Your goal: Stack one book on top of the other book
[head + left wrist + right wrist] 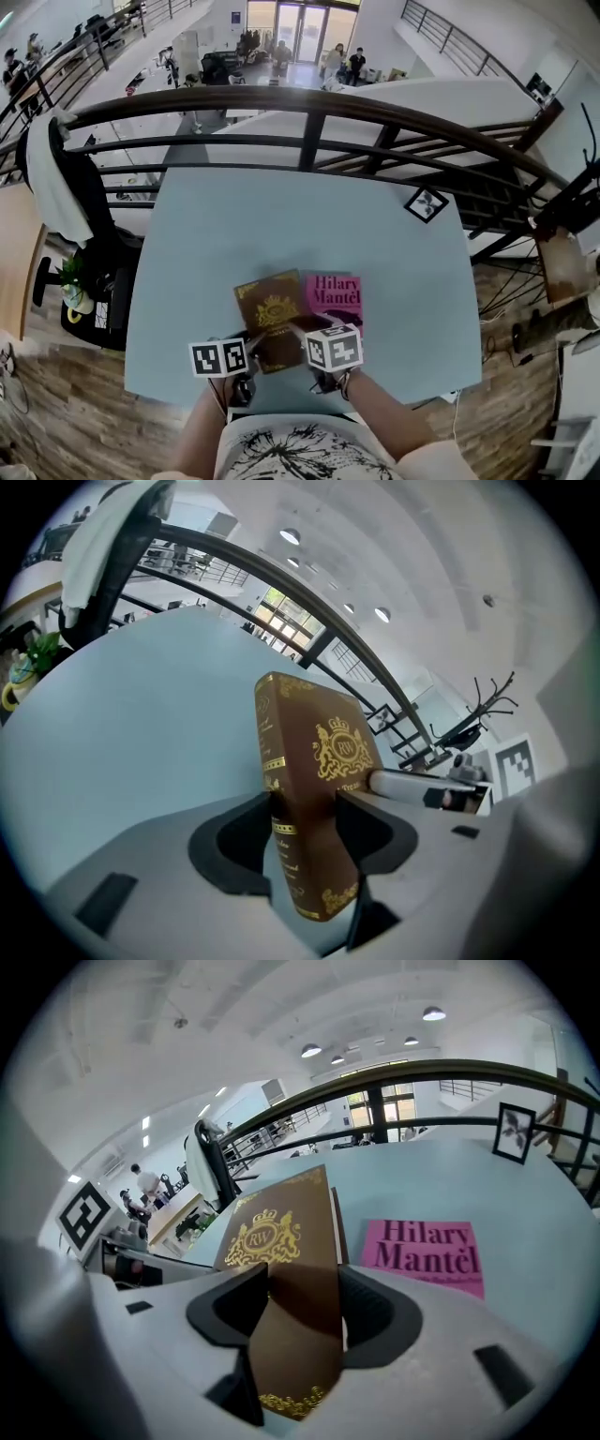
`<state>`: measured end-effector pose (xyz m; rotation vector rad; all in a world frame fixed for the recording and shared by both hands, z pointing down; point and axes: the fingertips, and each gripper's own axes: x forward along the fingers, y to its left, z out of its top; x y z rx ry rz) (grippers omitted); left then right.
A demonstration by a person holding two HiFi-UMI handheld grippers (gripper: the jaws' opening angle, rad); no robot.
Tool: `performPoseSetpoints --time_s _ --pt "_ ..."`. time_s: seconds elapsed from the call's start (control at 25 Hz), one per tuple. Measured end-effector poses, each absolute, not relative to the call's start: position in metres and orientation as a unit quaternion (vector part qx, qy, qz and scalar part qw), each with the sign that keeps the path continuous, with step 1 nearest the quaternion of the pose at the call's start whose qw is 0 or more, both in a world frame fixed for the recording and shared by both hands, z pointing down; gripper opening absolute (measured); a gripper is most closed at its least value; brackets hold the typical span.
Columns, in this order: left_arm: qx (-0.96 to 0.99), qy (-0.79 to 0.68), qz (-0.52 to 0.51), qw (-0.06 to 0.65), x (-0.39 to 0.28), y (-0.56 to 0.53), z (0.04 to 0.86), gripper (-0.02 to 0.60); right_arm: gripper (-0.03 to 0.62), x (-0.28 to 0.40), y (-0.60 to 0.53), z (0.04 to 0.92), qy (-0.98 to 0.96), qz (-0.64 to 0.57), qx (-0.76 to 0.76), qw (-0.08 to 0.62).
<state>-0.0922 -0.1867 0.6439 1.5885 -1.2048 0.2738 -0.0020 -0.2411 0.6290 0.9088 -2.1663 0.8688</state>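
The brown book [272, 314] with the gold crest is gripped at its near edge by both tools. The left hand-held gripper [246, 345] pinches the spine corner and the right hand-held gripper [311, 335] pinches the near right corner. The book is tilted, its far end reaching out over the light blue table [281, 225]. The pink book [335, 295] lies flat on the table just to its right.

Both bare forearms come in from the near edge and converge on the book. The grippers slope down and away, with their marker cubes on top.

In the left gripper view, the left hand-held gripper [305, 827] has its jaws pressed on the gold-banded spine of the brown book [319, 752]; the pink book is out of sight there. In the right gripper view, the right hand-held gripper [300, 1312] clamps the brown book [267, 1232] across the cover. To the right lies the pink book [427, 1251] with its title, and a marker card [513, 1132] stands at the table's far right corner.
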Motion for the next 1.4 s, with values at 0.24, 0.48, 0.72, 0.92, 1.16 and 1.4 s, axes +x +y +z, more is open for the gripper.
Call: performPoseSetpoints --time_s 0.24,0.48,0.72,0.92,1.16,1.4 --pt "0.694 -0.471 0.146 0.525 -0.022 -0.206 0.645 0.212 0.225 0.075 -0.247 0.631 -0.793 0.359 0.398 0.289" --pt "0.709 -0.436 0.178 0.525 0.037 -0.223 0.655 0.212 0.225 0.139 -0.252 0.643 -0.761 0.390 0.437 0.279" --pt "0.708 -0.441 0.210 0.511 0.055 -0.238 0.669 0.202 0.213 0.161 -0.254 0.660 -0.742 0.411 0.452 0.276" --pt "0.698 -0.447 0.207 0.520 0.059 -0.244 0.676 0.199 0.213 0.168 -0.260 0.670 -0.738 0.421 0.451 0.273" --pt "0.703 -0.450 0.204 0.512 0.060 -0.246 0.679 0.201 0.219 0.169 -0.261 0.678 -0.742 0.423 0.441 0.276" --pt "0.698 -0.454 0.193 0.519 0.059 -0.247 0.676 0.201 0.256 0.170 -0.269 0.668 -0.758 0.351 0.447 0.319"
